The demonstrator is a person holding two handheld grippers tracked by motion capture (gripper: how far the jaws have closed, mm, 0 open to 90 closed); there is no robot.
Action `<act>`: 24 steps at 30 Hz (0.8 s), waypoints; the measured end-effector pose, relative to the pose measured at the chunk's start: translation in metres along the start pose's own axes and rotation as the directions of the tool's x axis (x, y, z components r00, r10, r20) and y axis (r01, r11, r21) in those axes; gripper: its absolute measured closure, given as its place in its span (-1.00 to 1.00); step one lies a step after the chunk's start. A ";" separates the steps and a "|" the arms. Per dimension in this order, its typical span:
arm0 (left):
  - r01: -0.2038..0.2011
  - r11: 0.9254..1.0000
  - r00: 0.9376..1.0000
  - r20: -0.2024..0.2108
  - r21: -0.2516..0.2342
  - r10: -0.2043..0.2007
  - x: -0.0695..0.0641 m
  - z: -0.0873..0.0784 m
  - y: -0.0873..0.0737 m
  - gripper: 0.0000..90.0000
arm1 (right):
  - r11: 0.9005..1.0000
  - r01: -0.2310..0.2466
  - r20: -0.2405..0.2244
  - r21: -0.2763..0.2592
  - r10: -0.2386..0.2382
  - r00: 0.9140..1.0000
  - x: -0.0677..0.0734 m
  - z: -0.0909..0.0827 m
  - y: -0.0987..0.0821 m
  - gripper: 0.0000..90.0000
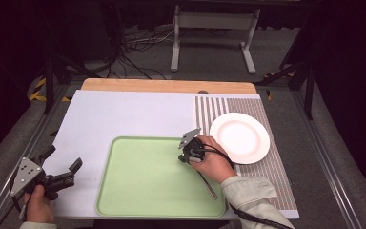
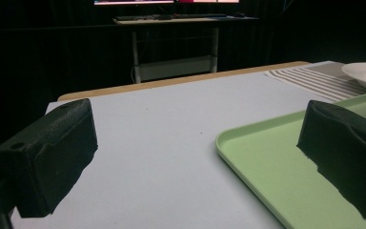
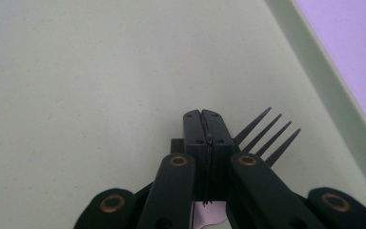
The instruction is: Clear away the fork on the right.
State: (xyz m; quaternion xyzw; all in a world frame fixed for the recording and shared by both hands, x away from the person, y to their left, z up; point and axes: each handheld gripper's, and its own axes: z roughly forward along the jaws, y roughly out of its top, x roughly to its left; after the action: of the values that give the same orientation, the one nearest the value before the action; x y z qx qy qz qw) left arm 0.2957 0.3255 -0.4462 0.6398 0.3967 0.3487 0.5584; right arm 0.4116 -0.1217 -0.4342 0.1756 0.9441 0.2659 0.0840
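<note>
My right gripper (image 1: 186, 158) points down onto the green tray (image 1: 143, 183) near its right rim. In the right gripper view its jaws (image 3: 205, 117) are pressed together on the neck of a dark metal fork (image 3: 267, 136), whose tines fan out to the right over the tray floor (image 3: 100, 71). From above, the fork handle (image 1: 208, 185) sticks out under the hand toward the tray's near right corner. My left gripper (image 1: 66, 156) hovers off the tray's left side, jaws wide apart and empty (image 2: 195, 167).
A white plate (image 1: 240, 137) rests on a striped placemat (image 1: 267, 176) to the right of the tray. A pale mat (image 1: 124, 114) covers the tabletop, with a wooden edge (image 1: 167, 86) at the far side. Beyond are a metal stand and cables on the floor.
</note>
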 end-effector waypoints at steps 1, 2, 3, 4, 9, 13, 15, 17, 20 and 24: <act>0.000 1.000 1.000 0.000 0.000 0.000 0.000 0.000 0.000 -0.99 | 1.000 -0.003 0.007 -0.001 0.003 1.000 -0.001 -0.001 -0.001 1.00; 0.000 1.000 1.000 0.000 0.001 0.000 0.000 0.000 0.000 -0.99 | 1.000 -0.009 0.011 0.003 0.009 1.000 -0.002 -0.001 -0.002 1.00; 0.000 1.000 1.000 0.000 0.001 0.000 0.000 0.000 0.000 -0.99 | 1.000 -0.013 0.011 0.006 0.013 1.000 -0.003 -0.002 -0.003 1.00; -0.003 1.000 1.000 0.001 0.001 0.003 0.000 0.000 0.000 -0.99 | 1.000 -0.013 0.016 0.005 0.013 1.000 -0.004 -0.002 -0.004 1.00; -0.003 1.000 1.000 0.001 0.002 0.003 0.000 0.000 0.000 -0.99 | 0.999 -0.039 0.039 0.011 0.039 0.999 -0.010 -0.007 -0.009 1.00; -0.004 1.000 1.000 0.000 0.002 0.004 0.000 0.000 0.000 -0.99 | 0.998 -0.056 0.049 0.014 0.055 0.997 -0.014 -0.009 -0.013 1.00; -0.003 1.000 1.000 0.001 0.002 0.003 0.000 0.000 0.000 -0.99 | 0.998 -0.063 0.058 0.015 0.062 0.996 -0.016 -0.011 -0.014 1.00; -0.002 1.000 1.000 0.000 0.002 0.002 0.000 0.001 0.000 -0.99 | 0.997 -0.071 0.059 0.018 0.070 0.996 -0.018 -0.012 -0.016 1.00; -0.005 1.000 1.000 0.004 0.005 0.005 -0.001 0.002 0.000 -0.99 | 0.996 -0.083 0.069 0.017 0.081 0.994 -0.020 -0.014 -0.019 1.00; -0.002 1.000 1.000 0.004 0.000 0.002 -0.001 0.003 0.001 -0.99 | 0.995 -0.094 0.077 0.019 0.092 0.993 -0.023 -0.016 -0.022 1.00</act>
State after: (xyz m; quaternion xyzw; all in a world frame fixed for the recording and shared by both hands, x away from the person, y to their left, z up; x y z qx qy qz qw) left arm 0.2984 0.3234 -0.4461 0.6411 0.3947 0.3478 0.5588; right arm 0.4224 -0.1554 -0.4306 0.2303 0.9340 0.2521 0.1054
